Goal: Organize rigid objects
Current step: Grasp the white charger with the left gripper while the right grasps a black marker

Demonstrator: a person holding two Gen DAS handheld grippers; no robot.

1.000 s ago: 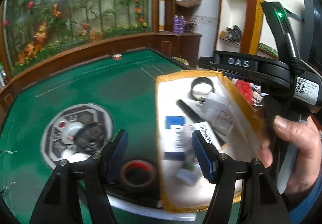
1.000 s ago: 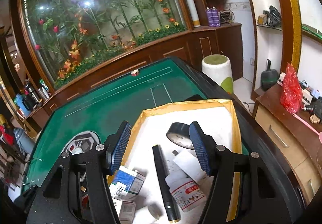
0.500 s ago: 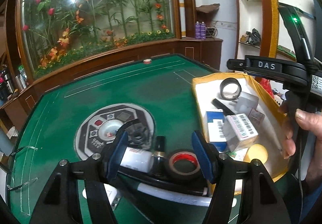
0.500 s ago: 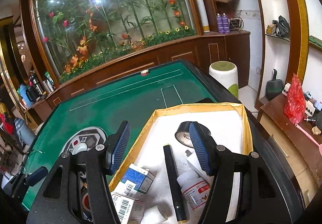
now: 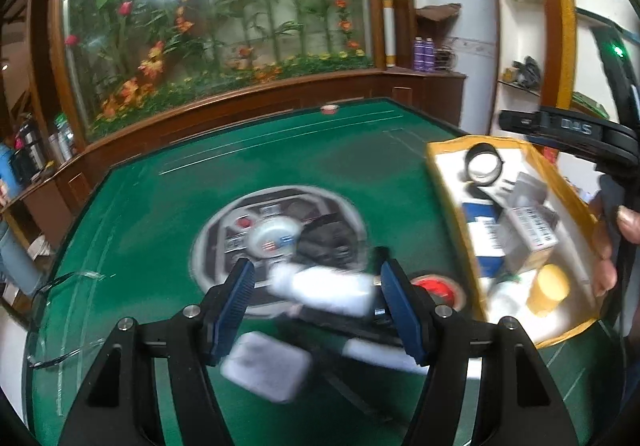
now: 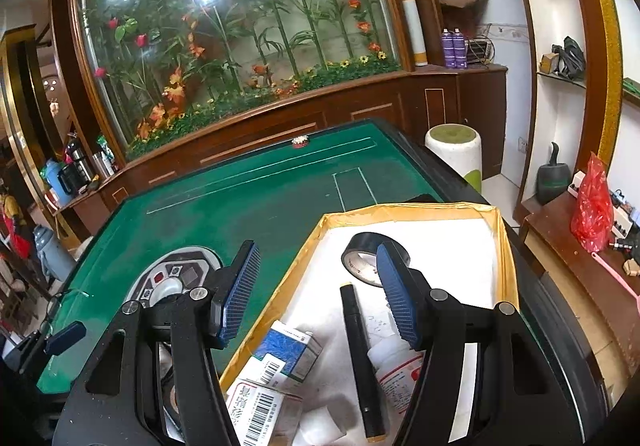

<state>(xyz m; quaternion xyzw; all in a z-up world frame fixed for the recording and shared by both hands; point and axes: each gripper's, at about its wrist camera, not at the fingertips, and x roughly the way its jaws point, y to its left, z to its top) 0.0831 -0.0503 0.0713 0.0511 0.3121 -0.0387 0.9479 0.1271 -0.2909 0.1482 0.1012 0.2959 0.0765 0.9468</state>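
Observation:
My left gripper (image 5: 318, 286) stands open low over the green table (image 5: 160, 213). Just beyond its fingers lies a blurred white bottle (image 5: 320, 286), untouched by the pads. A small white box (image 5: 266, 368) lies below it and a red-cored tape roll (image 5: 434, 288) to its right. The yellow-rimmed white tray (image 5: 440, 173) at the right holds a black tape roll (image 5: 482, 167) and boxes (image 5: 532, 221). My right gripper (image 6: 318, 282) hangs open and empty above the tray's (image 6: 400, 209) near left side, over a blue-white box (image 6: 292, 350), a black pen (image 6: 360, 346), a white bottle (image 6: 396, 366) and the tape roll (image 6: 368, 258).
A round control panel (image 5: 280, 230) sits in the table's middle. A hand (image 5: 624, 221) holds the right gripper's handle beside the tray. Off the table's right edge stand a white stool (image 6: 454, 153) and a wooden cabinet with a red bag (image 6: 592, 205).
My left gripper has swung left, off the tray and over the loose bottle, tape and small box on the table. The right gripper has hardly moved.

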